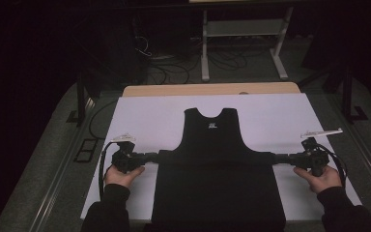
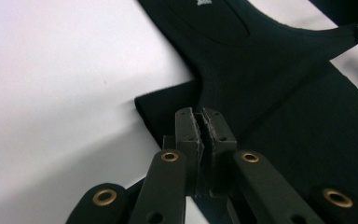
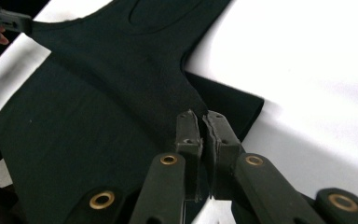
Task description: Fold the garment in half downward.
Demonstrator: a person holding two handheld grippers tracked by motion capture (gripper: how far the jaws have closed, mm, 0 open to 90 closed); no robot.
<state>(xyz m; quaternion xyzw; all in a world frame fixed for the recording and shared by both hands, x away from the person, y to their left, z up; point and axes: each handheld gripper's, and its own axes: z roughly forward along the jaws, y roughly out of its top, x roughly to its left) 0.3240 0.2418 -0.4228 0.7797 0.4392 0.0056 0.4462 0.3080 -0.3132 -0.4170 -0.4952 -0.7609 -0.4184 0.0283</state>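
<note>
Room: dim, with a dark floor, loose cables and a white-legged frame (image 1: 241,43) far beyond both grippers.
Surface: a white sheet (image 1: 145,116) covers the table under both grippers; a strip of bare wooden tabletop (image 1: 183,90) shows past its far edge.
Garment: a black sleeveless top (image 1: 217,159) lies flat on the white sheet between the two grippers, neckline on the far side, hem toward the person and reaching the near table edge.
Garment detail: a small white label (image 1: 212,125) sits just below the neckline, ahead of and between the grippers.
Left gripper: the left gripper (image 2: 200,133) has its jaws pressed together on the garment's outer edge, just below the armhole; cloth shows pinched between the pads.
Right gripper: the right gripper (image 3: 203,135) is likewise clamped on the opposite edge below the other armhole, with fabric caught between its pads.
Fold: beside each gripper's tips the cloth lies doubled, an upper layer drawn tight over a lower one whose corner sticks out onto the sheet.
Hands: the left hand (image 1: 121,175) and right hand (image 1: 321,178) grip the gripper bodies from below, dark sleeves behind them.
Span: the grippers are well apart, level with each other, jaws pointing inward at the garment.
</note>
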